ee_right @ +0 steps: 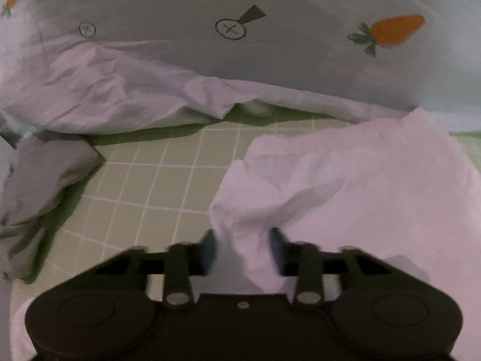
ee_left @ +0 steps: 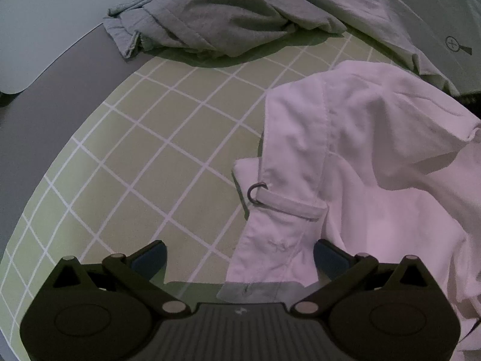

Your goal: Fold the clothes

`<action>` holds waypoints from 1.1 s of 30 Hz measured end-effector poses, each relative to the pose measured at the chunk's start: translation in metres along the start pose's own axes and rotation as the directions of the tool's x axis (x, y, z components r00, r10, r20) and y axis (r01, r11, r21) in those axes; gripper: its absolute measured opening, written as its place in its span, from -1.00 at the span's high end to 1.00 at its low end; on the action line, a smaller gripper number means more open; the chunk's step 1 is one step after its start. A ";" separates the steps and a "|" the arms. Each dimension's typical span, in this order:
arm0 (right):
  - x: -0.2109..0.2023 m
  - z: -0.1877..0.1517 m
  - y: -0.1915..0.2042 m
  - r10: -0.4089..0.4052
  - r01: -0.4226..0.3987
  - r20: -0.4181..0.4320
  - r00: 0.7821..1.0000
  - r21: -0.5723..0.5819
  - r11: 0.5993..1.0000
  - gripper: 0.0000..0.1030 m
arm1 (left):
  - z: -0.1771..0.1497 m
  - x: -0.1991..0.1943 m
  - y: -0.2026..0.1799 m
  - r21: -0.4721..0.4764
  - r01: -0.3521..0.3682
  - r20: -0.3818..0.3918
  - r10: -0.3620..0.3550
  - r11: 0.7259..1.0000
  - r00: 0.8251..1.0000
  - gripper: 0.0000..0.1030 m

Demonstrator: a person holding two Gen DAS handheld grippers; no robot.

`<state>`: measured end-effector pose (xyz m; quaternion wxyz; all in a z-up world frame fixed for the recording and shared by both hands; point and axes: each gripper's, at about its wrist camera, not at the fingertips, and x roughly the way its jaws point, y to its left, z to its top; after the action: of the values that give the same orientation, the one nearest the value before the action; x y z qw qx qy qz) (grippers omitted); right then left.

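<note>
The left gripper (ee_left: 239, 260) stands released, its jaws wide either side of the white garment's (ee_left: 360, 165) strap edge, not pressing it. The right gripper (ee_right: 243, 249) has narrowed around a bunched fold of the same garment (ee_right: 345, 186), seemingly pinching it to lift an edge. Ahead of both lie a grey garment (ee_left: 216, 21) and carrot-print bedding (ee_right: 270, 45) on the green checked sheet (ee_left: 150, 150), crowding the folding space.

White garment (ee_left: 360, 165) on checked sheet (ee_left: 150, 165), right half of left wrist frame. Grey garment (ee_left: 210, 21) upper centre, behind it. Carrot-print quilt (ee_right: 300, 60) along top of right wrist frame.
</note>
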<state>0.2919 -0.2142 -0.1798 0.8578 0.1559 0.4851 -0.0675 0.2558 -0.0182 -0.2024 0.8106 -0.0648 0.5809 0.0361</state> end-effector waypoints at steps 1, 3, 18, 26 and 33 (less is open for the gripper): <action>-0.006 -0.003 -0.004 0.017 -0.017 0.010 1.000 0.007 1.000 0.66 | 0.000 0.000 0.000 -0.001 0.002 -0.001 -0.002 1.000 1.000 -1.00; -0.020 -0.006 -0.012 0.030 -0.031 0.041 0.999 0.010 0.999 0.91 | 0.000 -0.001 0.001 -0.003 0.009 -0.002 -0.009 1.000 1.000 -1.00; -0.266 -0.124 -0.212 -0.452 0.329 0.324 0.831 0.368 0.869 0.91 | 0.006 -0.050 0.025 -0.132 0.188 0.103 -0.175 0.973 0.979 -0.99; -0.272 -0.199 -0.311 -0.607 0.439 0.069 0.792 0.626 0.645 0.76 | 0.041 -0.064 0.001 -0.197 0.370 0.108 -0.355 0.908 0.929 -0.99; -0.258 -0.223 -0.320 -0.470 0.204 0.096 0.878 0.812 0.547 -0.01 | 0.081 -0.036 -0.031 -0.300 0.408 0.030 -0.419 0.862 0.908 -0.99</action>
<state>-0.1087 -0.4508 -0.1317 0.7362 0.4031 0.2900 -0.4598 0.3245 -0.0368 -0.1405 0.7694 -0.3104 0.5558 -0.0519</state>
